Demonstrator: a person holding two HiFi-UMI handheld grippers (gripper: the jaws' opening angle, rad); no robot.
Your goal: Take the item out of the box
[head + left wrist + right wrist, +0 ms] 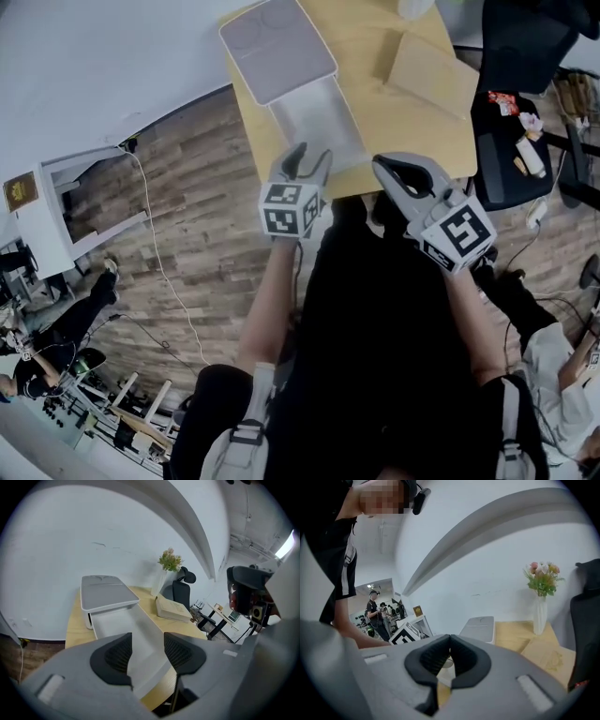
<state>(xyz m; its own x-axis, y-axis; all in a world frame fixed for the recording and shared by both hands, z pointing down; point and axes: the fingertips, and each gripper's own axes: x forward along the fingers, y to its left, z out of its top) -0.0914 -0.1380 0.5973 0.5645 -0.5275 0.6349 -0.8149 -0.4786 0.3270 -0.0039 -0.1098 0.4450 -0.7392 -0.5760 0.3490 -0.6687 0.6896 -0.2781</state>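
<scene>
On the wooden table point(403, 122) stands a white box with a grey lid point(277, 47) and a white inner tray point(314, 117) reaching toward me. The tray point(126, 630) looks bare; I make out no item in it. My left gripper point(309, 161) hovers at the tray's near end, at the table's front edge. In the left gripper view its jaws point(147, 651) stand open with a gap and nothing between them. My right gripper point(398, 173) hangs just right of it, off the table's edge. Its pads point(450, 656) meet, shut on nothing.
A tan book point(431, 70) lies on the table's right part, and a vase of flowers point(161, 578) stands at its far edge. A black office chair point(520, 112) stands at the right. Other people point(375, 611) stand on the wooden floor to the left.
</scene>
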